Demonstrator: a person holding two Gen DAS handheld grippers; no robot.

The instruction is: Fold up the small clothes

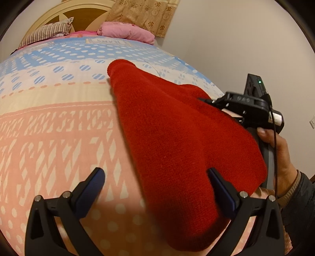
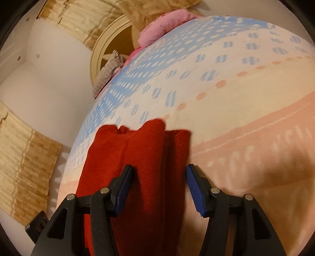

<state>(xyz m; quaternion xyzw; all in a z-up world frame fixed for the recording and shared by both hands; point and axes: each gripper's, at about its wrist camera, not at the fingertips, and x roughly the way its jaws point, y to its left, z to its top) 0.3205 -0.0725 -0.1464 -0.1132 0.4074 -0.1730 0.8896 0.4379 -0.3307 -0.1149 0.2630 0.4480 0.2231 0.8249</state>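
A red knitted garment (image 1: 167, 128) lies folded lengthwise in a long strip on the patterned bed cover (image 1: 59, 137). My left gripper (image 1: 156, 177) is open wide over the near end of the strip, which runs under its right finger (image 1: 220, 187). My right gripper (image 1: 206, 100), held by a hand (image 1: 279, 153), reaches over the garment's right edge. In the right wrist view the red garment (image 2: 149, 153) lies between and below the right gripper (image 2: 159, 175), whose jaws stand apart; the right pad (image 2: 194, 187) sits beside the cloth's edge.
A pink folded quilt (image 1: 126, 31) and a striped pillow (image 1: 47, 31) rest by the headboard (image 1: 82, 15) at the far end of the bed. A beige curtain (image 1: 145, 13) hangs behind. The bed's edge and a plain wall (image 1: 236, 49) are to the right.
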